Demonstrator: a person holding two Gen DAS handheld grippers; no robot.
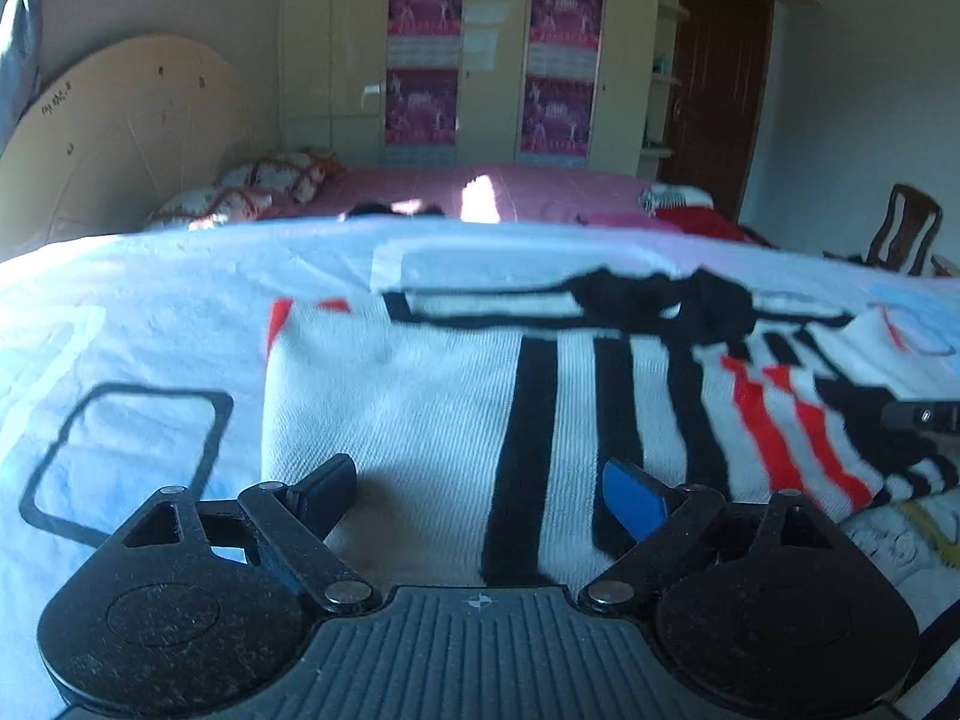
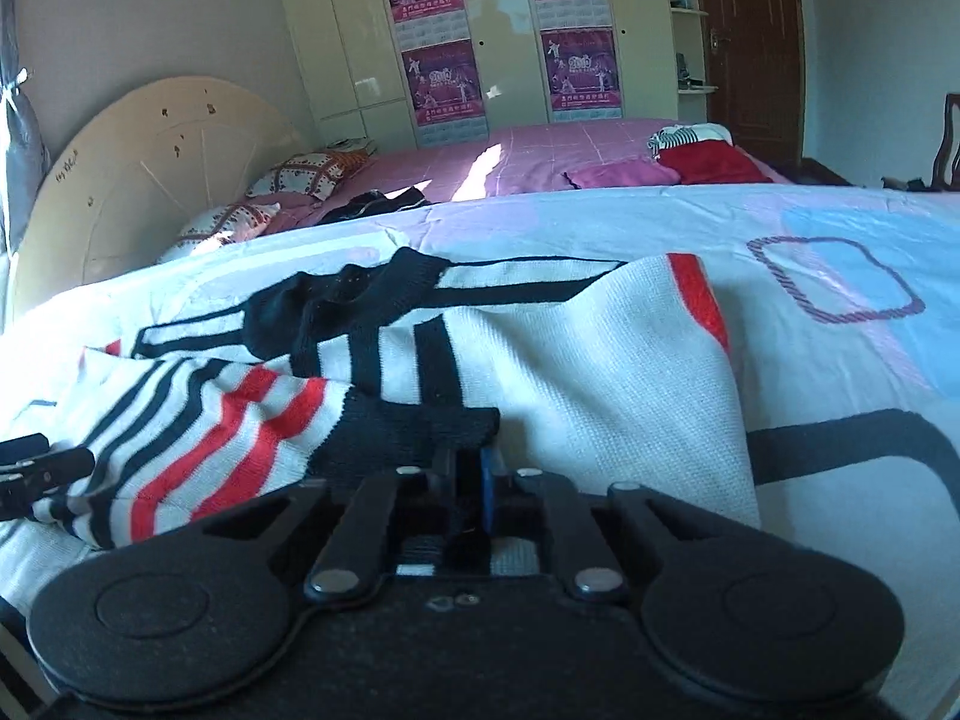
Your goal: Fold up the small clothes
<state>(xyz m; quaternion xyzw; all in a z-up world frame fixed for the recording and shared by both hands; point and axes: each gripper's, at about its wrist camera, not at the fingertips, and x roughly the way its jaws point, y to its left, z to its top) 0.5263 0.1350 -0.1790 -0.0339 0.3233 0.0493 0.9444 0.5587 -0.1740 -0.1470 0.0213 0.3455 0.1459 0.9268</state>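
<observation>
A small knitted sweater, white with black and red stripes, lies spread on the bed, over a pale printed sheet. Its black collar points toward the far side, so its long axis runs near to far, away from both tools.

The right tool is pressed together on the black cuff of the striped sleeve, which lies folded across the sweater's body toward the left. The fabric sits pinched between the two pads, right at the near edge.

The left tool hovers spread wide just above the near hem of the sweater's white body, with nothing between its fingers. It holds nothing, as far as can be seen.

The fold seems part done: one sleeve is already laid in. The next move likely turns on the hem lying straight ahead of both tools, so a lift away toward the collar would halve the sweater along its length. The left tool is nearer the free hem.
</observation>
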